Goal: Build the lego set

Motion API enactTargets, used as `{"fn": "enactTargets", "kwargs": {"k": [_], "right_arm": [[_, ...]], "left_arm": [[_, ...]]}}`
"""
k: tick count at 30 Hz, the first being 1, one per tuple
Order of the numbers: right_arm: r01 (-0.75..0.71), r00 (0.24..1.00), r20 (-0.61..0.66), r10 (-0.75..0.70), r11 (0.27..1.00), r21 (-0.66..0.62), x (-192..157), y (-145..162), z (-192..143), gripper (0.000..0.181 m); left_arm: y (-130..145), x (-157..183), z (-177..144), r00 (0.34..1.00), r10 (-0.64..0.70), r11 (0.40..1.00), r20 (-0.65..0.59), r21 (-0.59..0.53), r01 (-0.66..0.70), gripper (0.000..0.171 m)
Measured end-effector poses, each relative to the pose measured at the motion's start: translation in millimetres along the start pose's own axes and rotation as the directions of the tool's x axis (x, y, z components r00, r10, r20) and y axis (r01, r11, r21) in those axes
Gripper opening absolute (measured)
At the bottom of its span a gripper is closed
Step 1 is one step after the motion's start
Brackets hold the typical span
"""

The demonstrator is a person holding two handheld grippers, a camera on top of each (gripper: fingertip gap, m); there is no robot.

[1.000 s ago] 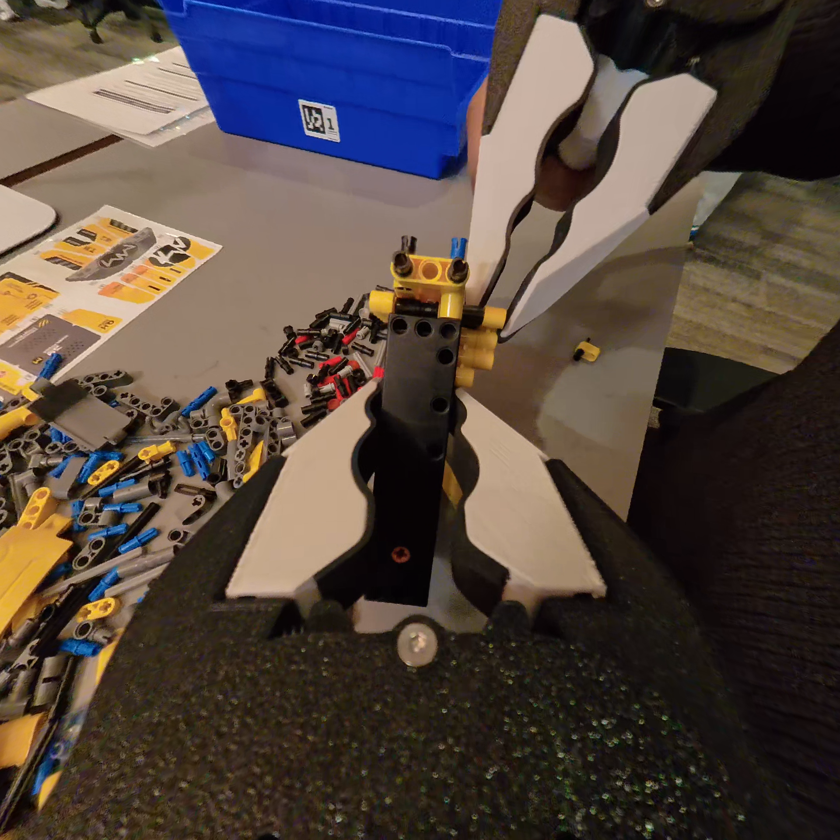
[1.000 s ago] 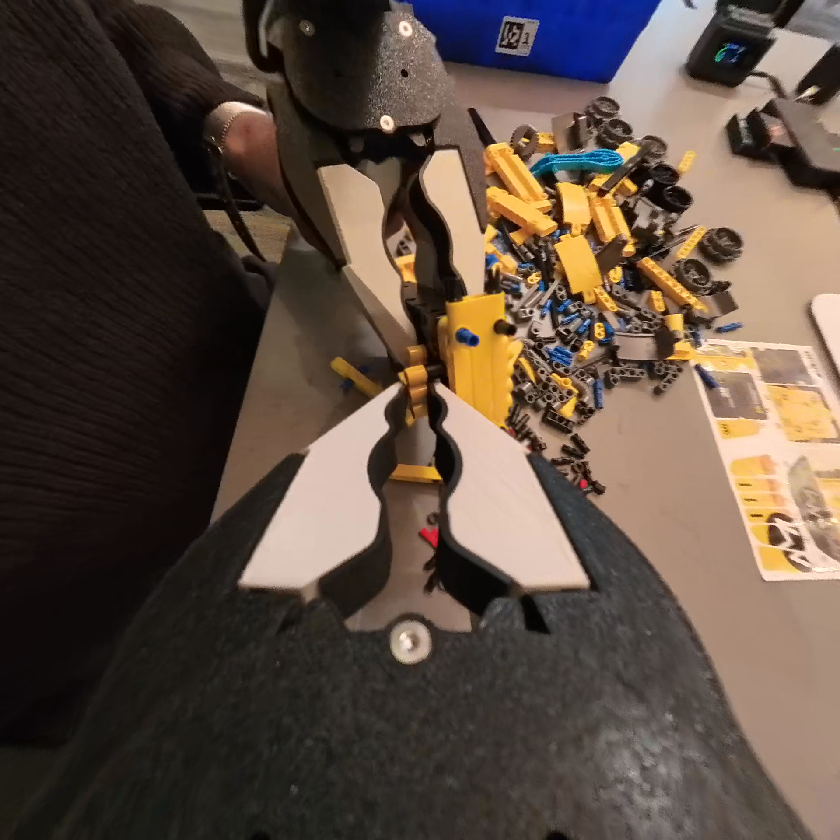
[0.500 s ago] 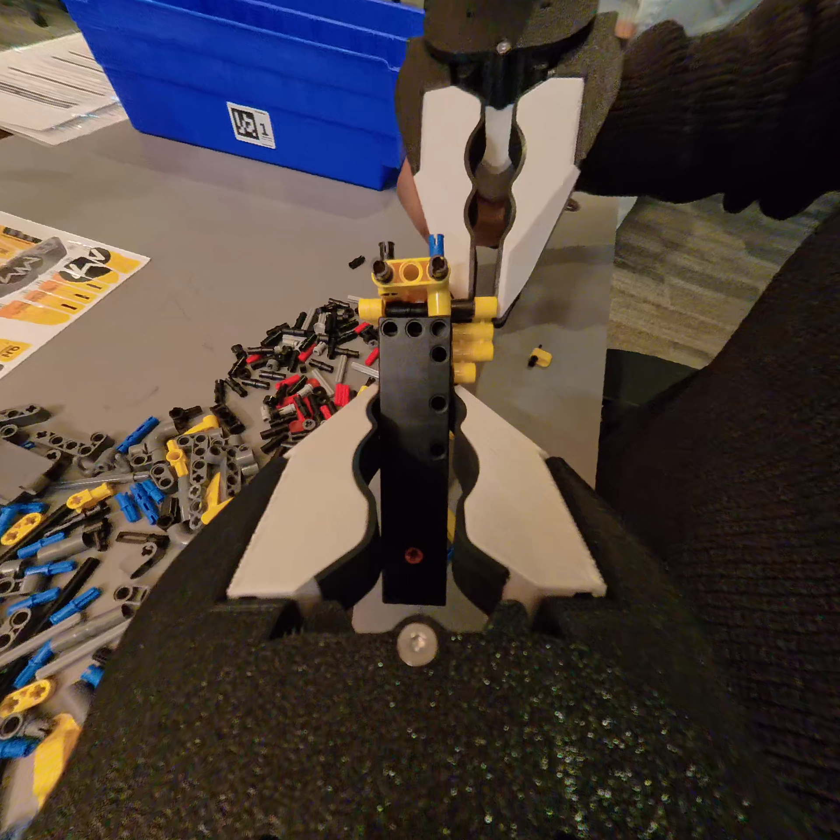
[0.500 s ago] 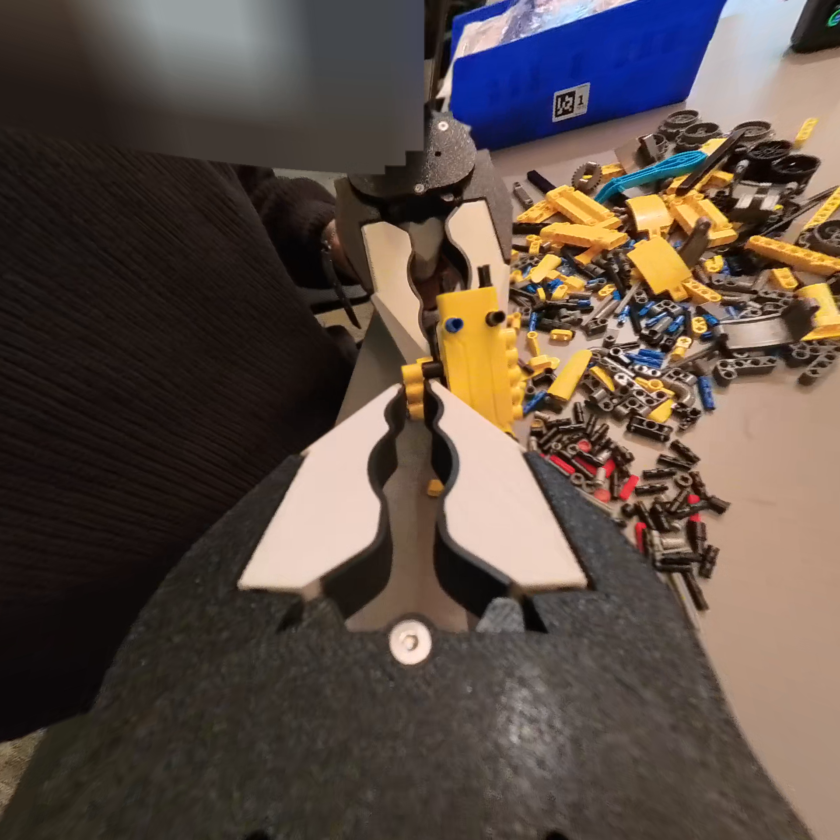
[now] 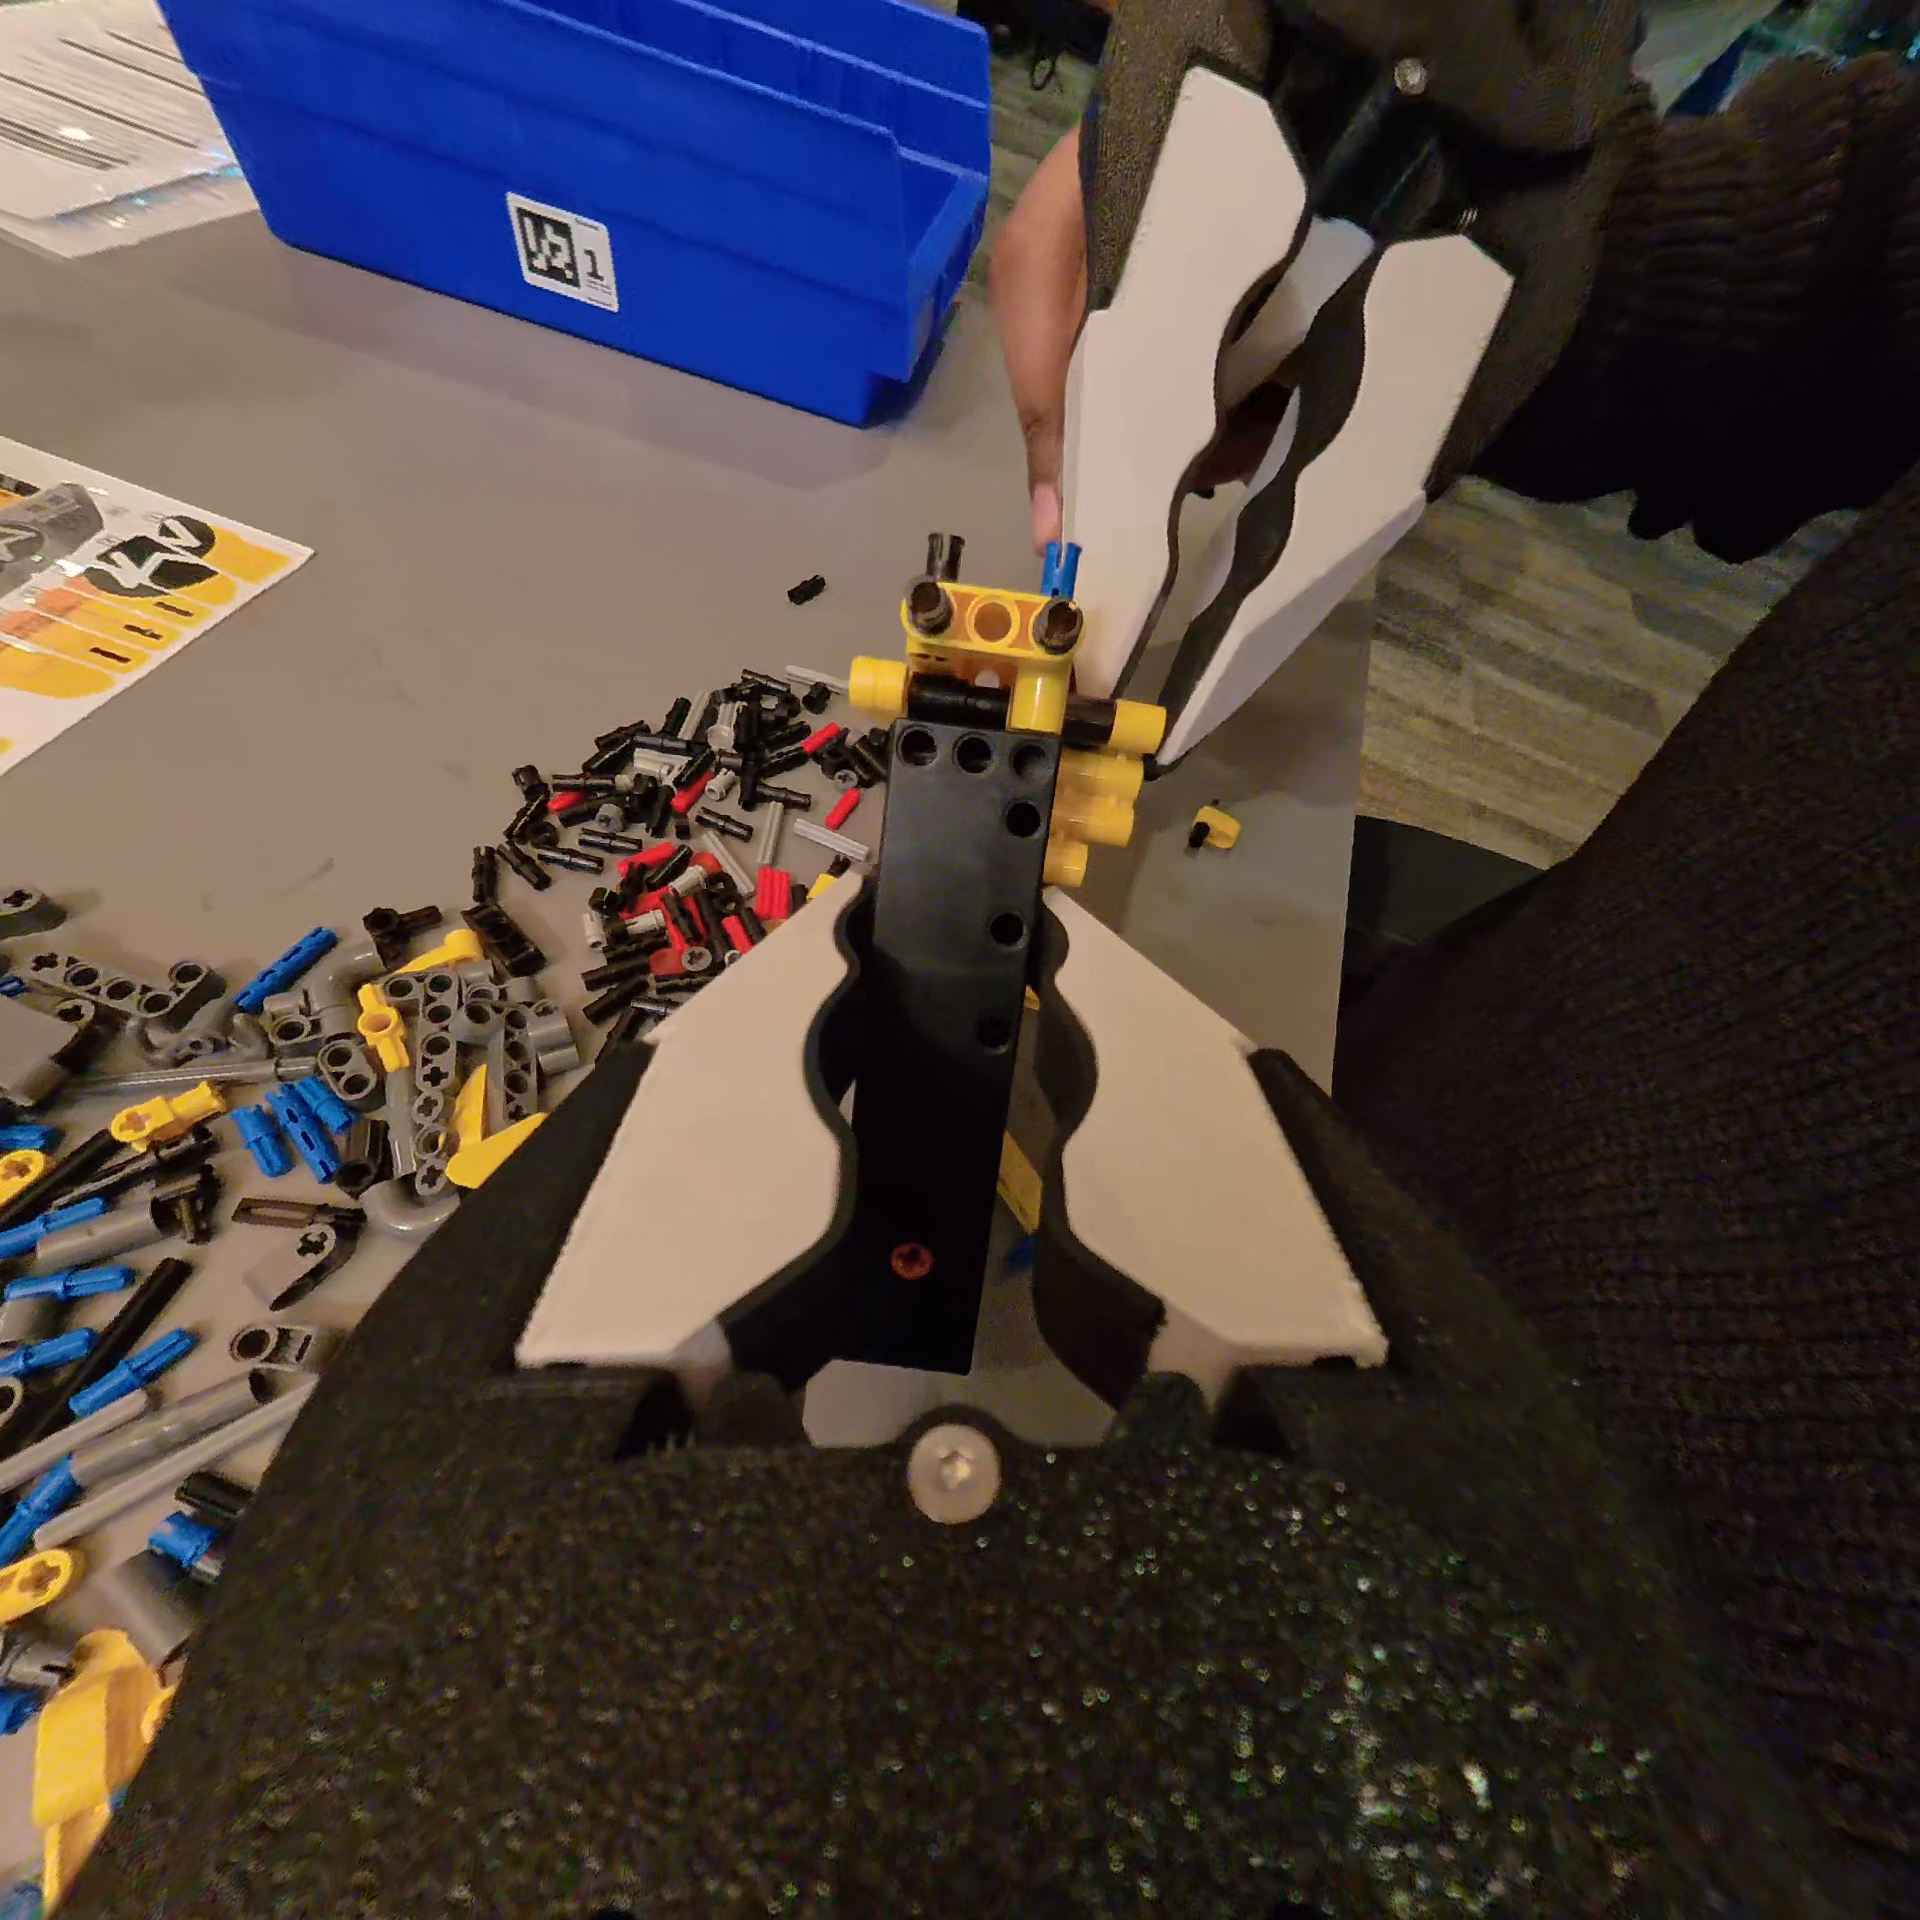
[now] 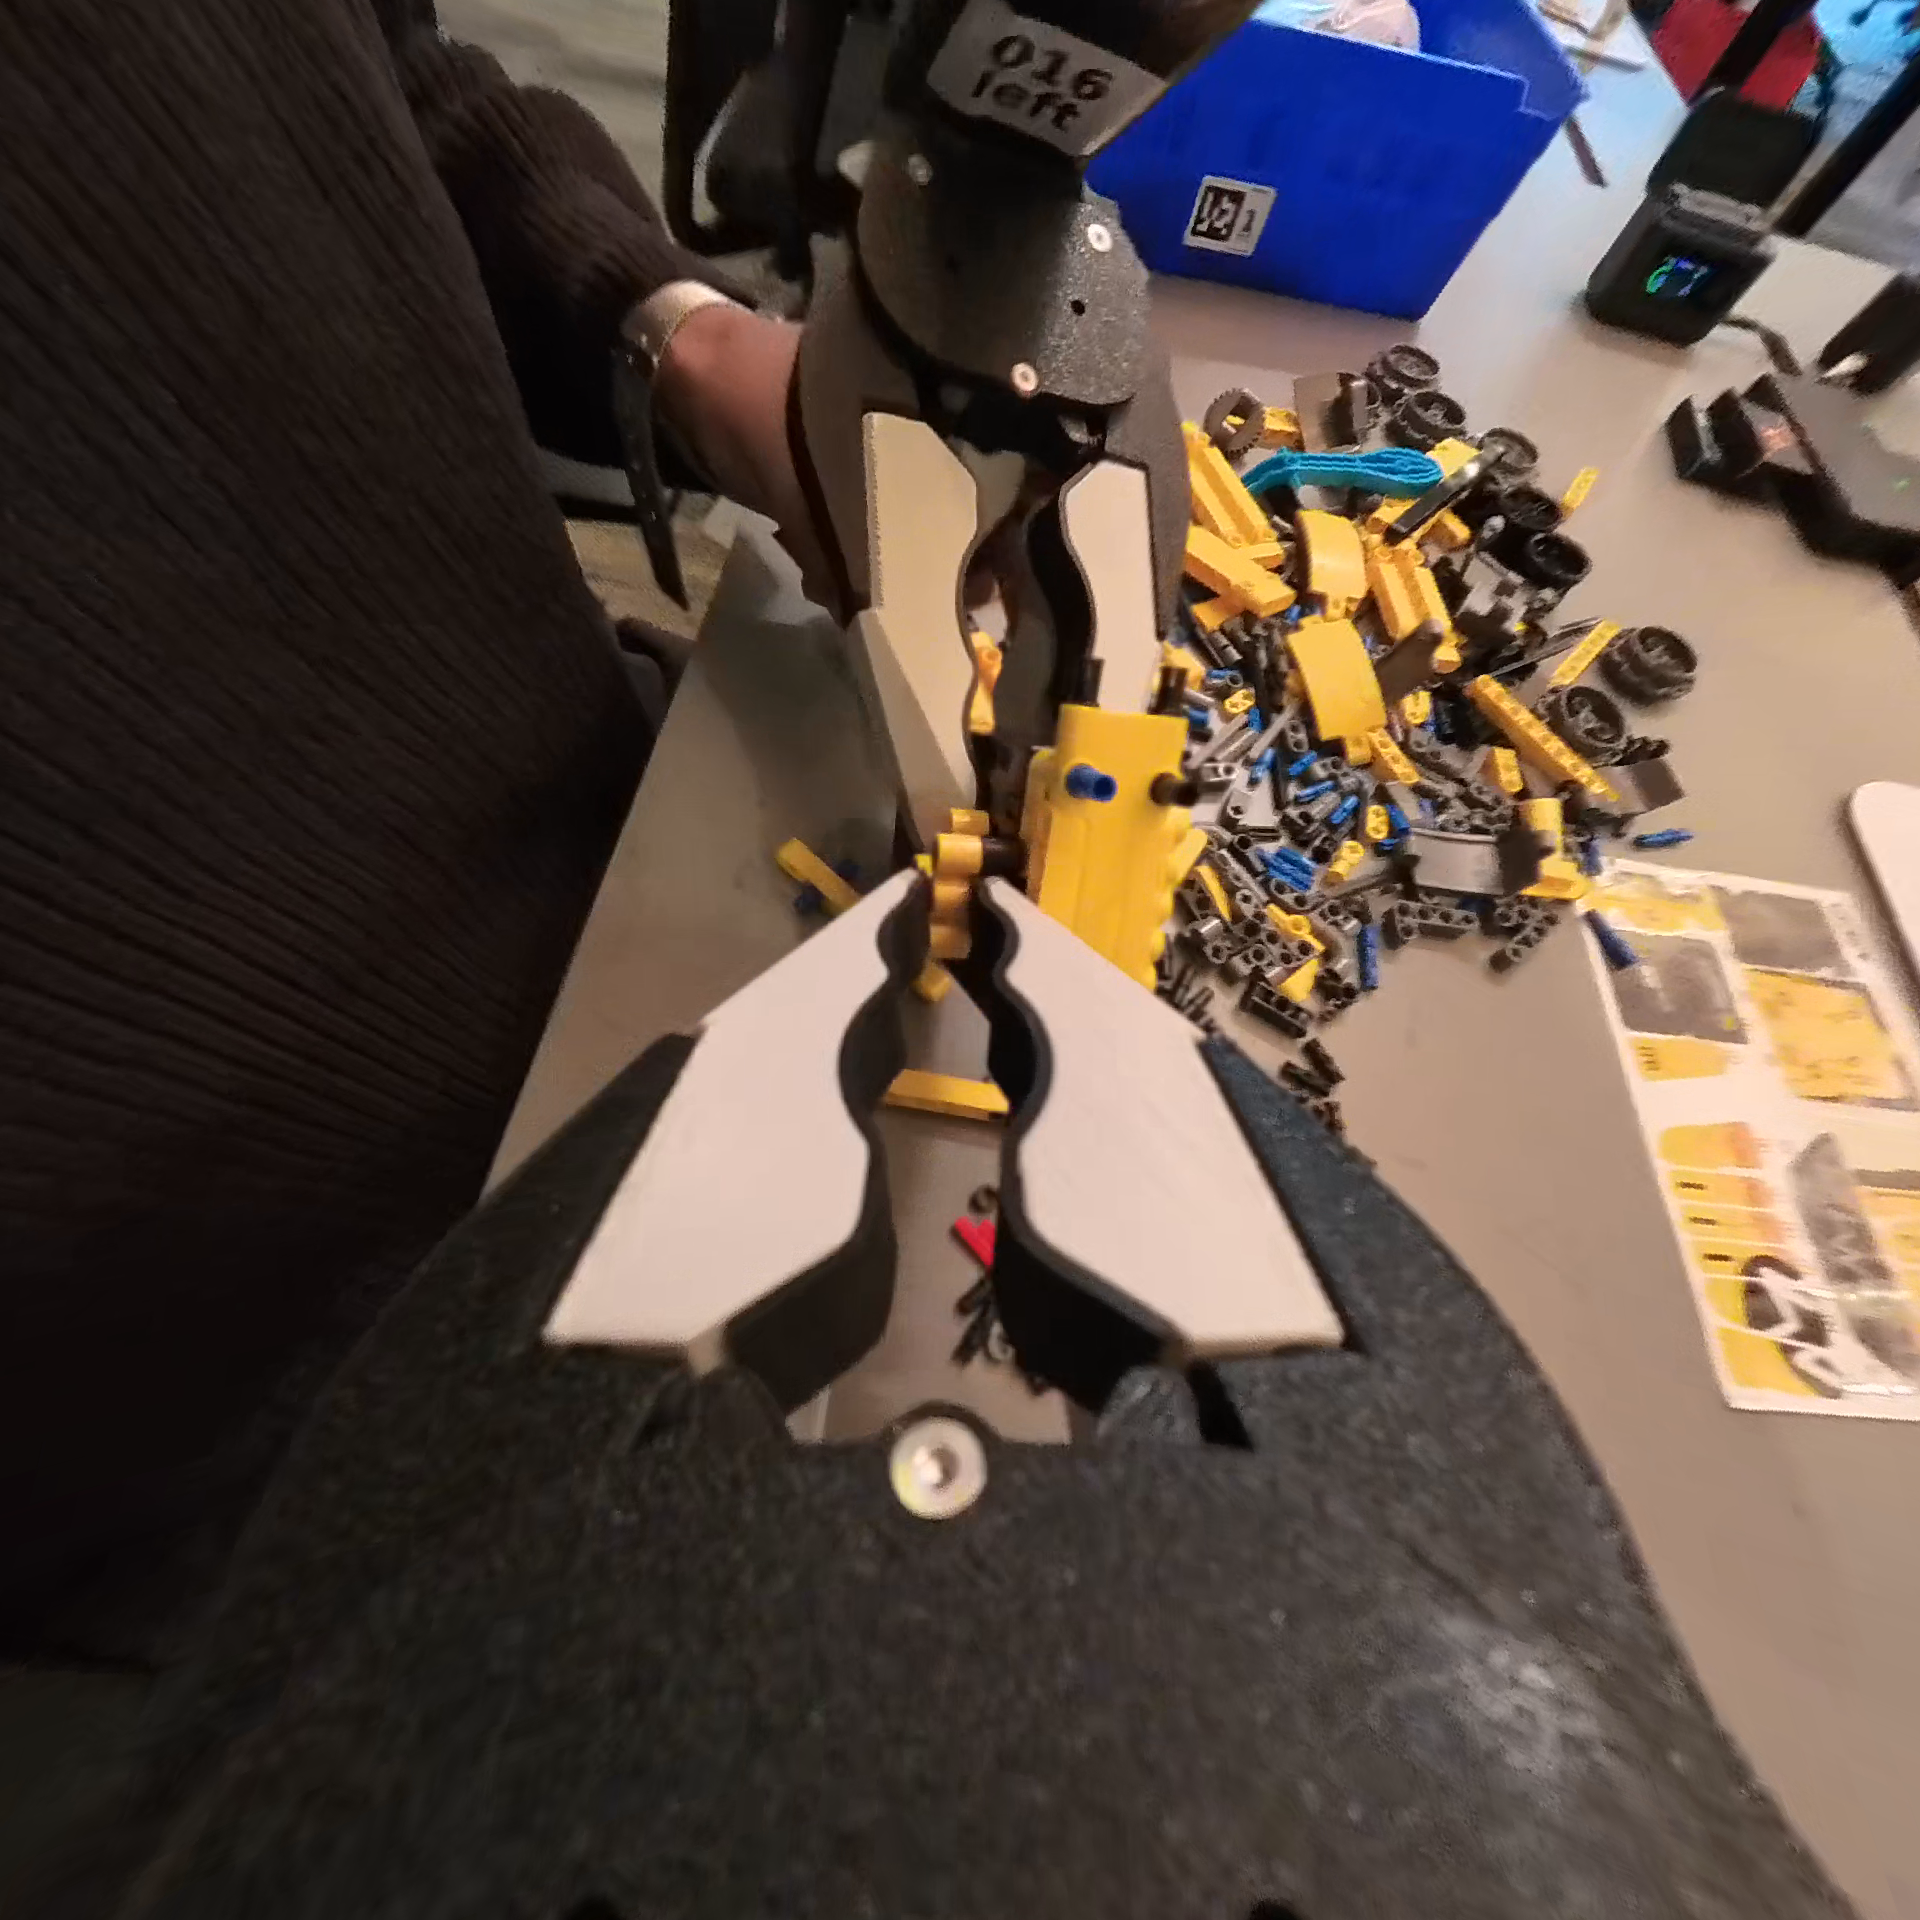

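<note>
From the left wrist view, the left gripper [image 5: 951, 914] squeezes a long black beam [image 5: 951, 997] that points up to 12 o'clock; a yellow block [image 5: 992, 649] sits on its far end; the right gripper [image 5: 1138, 717] comes down from 1 o'clock with its tips at the yellow knobs [image 5: 1101, 800].

From the right wrist view, the right gripper [image 6: 951, 904] is nearly closed on the yellow knobs [image 6: 951, 883]; the yellow block [image 6: 1101, 842] stands at 12 o'clock; loose pieces [image 6: 1403, 665] lie at 2 o'clock on the grey table [image 6: 1455, 1143].
</note>
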State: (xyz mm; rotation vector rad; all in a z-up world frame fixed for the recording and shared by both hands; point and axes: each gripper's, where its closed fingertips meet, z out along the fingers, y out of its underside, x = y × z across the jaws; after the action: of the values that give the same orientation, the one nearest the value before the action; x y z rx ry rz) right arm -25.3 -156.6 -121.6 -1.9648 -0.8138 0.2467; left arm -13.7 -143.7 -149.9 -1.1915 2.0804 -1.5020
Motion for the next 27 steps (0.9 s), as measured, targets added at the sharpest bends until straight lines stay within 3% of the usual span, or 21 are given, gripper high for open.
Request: {"fn": "enactTargets", "kwargs": {"k": [11,27], "right_arm": [[-0.28,0.941,0.214,0.262,0.958,0.062,-2.1,3.1,-3.9,0.007],[-0.416,0.863,0.358,0.358,0.904,0.099,-4.7,0.9,-8.7,0.006]], "left_arm": [[0.5,2.4,3.8,0.998,0.036,0.999,-0.041,0.009,-0.036,0.025],[-1.7,10.4,3.1,0.995,-0.013,0.999,-0.095,0.037,0.016,0.024]]}}
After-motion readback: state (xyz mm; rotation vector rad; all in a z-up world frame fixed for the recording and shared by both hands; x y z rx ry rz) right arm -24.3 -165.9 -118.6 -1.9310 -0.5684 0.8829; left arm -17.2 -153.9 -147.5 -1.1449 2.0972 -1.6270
